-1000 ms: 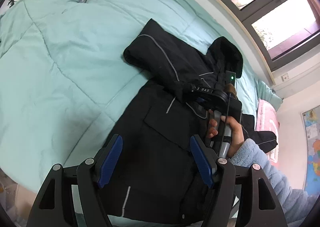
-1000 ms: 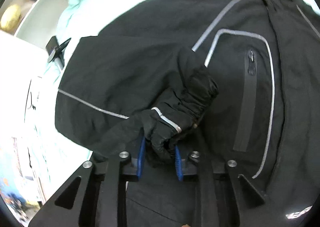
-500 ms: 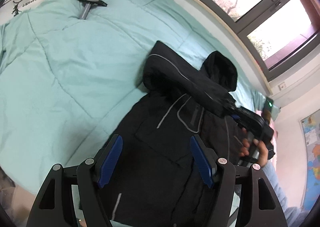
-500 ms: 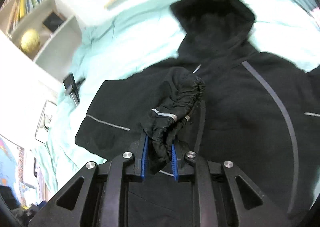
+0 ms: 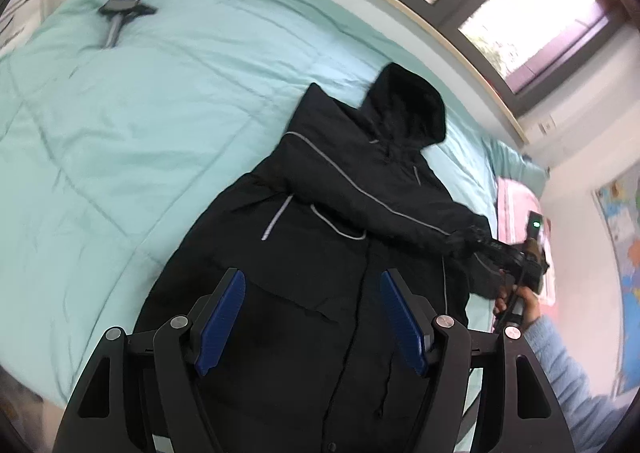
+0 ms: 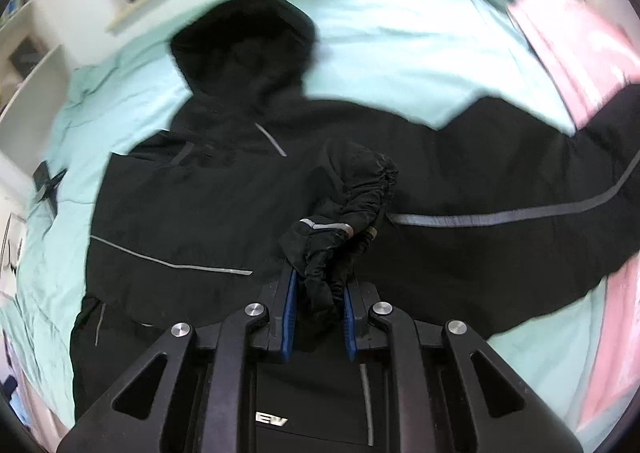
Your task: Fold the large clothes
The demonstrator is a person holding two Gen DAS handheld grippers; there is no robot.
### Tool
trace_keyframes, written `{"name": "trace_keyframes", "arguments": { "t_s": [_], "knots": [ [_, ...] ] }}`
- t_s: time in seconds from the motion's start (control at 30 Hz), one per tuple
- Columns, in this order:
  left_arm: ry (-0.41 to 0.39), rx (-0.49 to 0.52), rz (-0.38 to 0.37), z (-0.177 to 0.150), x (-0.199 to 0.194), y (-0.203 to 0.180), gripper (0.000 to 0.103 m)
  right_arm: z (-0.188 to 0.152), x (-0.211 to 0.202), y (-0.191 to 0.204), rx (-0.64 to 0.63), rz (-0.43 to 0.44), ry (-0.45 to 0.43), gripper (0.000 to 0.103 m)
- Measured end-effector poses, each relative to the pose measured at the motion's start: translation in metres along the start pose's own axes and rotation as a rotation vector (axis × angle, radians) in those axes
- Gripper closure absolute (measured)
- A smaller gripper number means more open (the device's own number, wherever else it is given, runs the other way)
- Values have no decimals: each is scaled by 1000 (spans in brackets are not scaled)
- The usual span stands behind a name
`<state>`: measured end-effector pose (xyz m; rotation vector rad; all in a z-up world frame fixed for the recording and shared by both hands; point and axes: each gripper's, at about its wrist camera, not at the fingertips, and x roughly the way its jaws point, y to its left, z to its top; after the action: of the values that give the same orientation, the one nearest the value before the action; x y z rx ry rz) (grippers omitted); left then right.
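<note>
A black hooded jacket with thin grey stripes lies on a mint green quilt, hood toward the window. My left gripper is open and empty above the jacket's lower front. My right gripper is shut on the gathered sleeve cuff and holds that sleeve stretched across the chest to the jacket's right side. In the left wrist view the right gripper is at the far right, past the jacket's edge. The jacket's other sleeve lies spread out to the right.
A phone on a small stand lies on the quilt at the far left. A pink pillow lies at the right end of the bed. A window and sill run along the far side. Shelves stand at the left.
My right gripper has pulled the sleeve cuff across the jacket's front to the right, from mid-chest to beyond the jacket's edge. The left gripper stayed open and rose back slightly.
</note>
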<state>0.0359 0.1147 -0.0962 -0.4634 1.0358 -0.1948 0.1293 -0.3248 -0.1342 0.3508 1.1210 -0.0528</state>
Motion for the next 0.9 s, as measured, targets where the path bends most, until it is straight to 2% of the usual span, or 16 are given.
{"name": "trace_keyframes", "arguments": {
  "t_s": [0.13, 0.2, 0.23, 0.27, 0.4, 0.43, 0.47, 0.57, 0.67, 0.77, 0.9],
  "knots": [
    [-6, 62, 3, 3, 2, -23, 31, -7, 30, -26, 140, -8, 66, 70],
    [-9, 106, -3, 8, 5, -38, 31, -15, 42, -29, 156, -57, 95, 52],
    [-10, 134, -6, 11, 7, -48, 31, -17, 45, -30, 146, -81, 105, 35],
    [-10, 161, -8, 15, 8, -58, 31, -19, 48, -30, 128, -109, 115, 29],
    [-7, 353, -53, 27, 23, -126, 31, -32, 27, -38, 127, -115, 82, 29],
    [-4, 395, -73, 29, 28, -143, 31, -36, 13, -44, 141, -99, 48, 27],
    [0, 438, -97, 30, 35, -163, 31, -40, 1, -51, 151, -97, 23, 21],
    [23, 518, -175, 30, 60, -215, 31, -46, -42, -81, 191, -87, -81, 17],
    [42, 562, -154, 30, 87, -255, 31, -42, -81, -113, 214, -91, -183, 17],
    [48, 574, -139, 29, 117, -284, 31, -35, -112, -142, 186, -182, -286, 17],
    [84, 553, -57, 25, 161, -294, 31, -25, -136, -181, 175, -304, -419, 17]
  ]
}}
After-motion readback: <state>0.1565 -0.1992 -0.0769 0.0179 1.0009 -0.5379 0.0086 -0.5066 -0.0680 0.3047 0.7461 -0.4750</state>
